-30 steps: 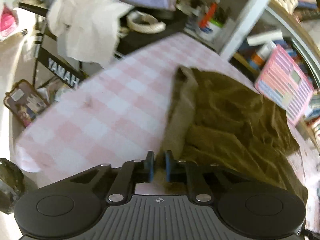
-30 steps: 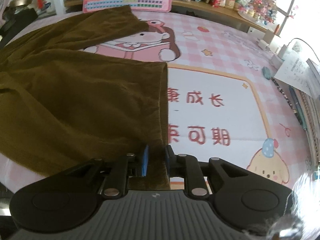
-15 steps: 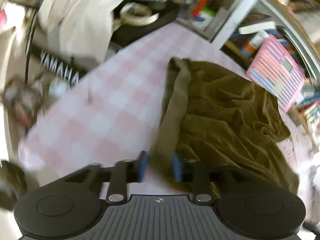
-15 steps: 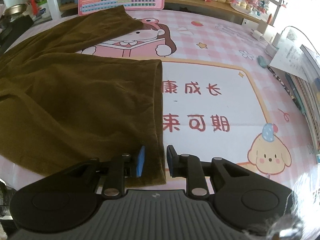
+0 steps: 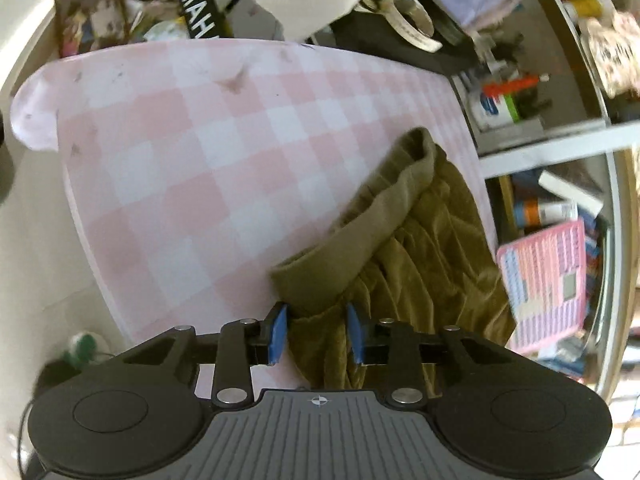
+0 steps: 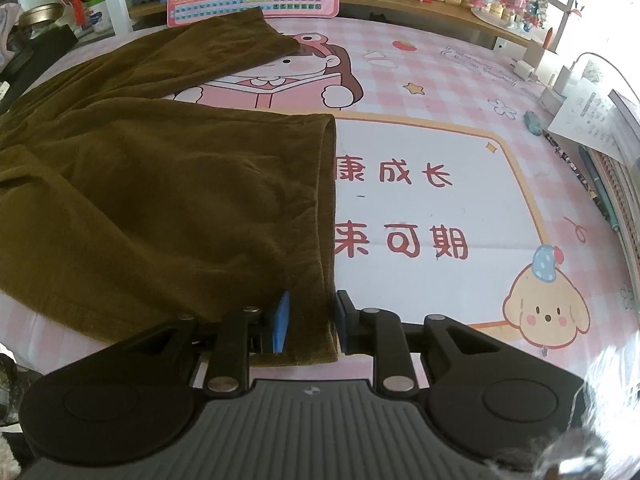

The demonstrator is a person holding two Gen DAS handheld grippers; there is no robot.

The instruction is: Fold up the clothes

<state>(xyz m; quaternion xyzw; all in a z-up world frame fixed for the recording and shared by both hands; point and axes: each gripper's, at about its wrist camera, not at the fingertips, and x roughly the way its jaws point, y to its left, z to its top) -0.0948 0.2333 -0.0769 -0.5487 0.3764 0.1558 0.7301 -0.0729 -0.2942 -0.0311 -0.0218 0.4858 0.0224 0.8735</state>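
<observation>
Olive trousers [image 6: 168, 184] lie spread along the near edge of the pink mat [image 6: 420, 208]; left gripper [image 5: 316, 330] and right gripper [image 6: 310, 326], jaws parted, straddle waistband and hem—close both squarely before lifting, keeping layers aligned.

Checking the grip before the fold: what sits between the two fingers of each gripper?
Only cloth. In the left wrist view the trousers' waistband lies inside the open left gripper; in the right wrist view a trouser leg hem lies inside the open right gripper.
</observation>
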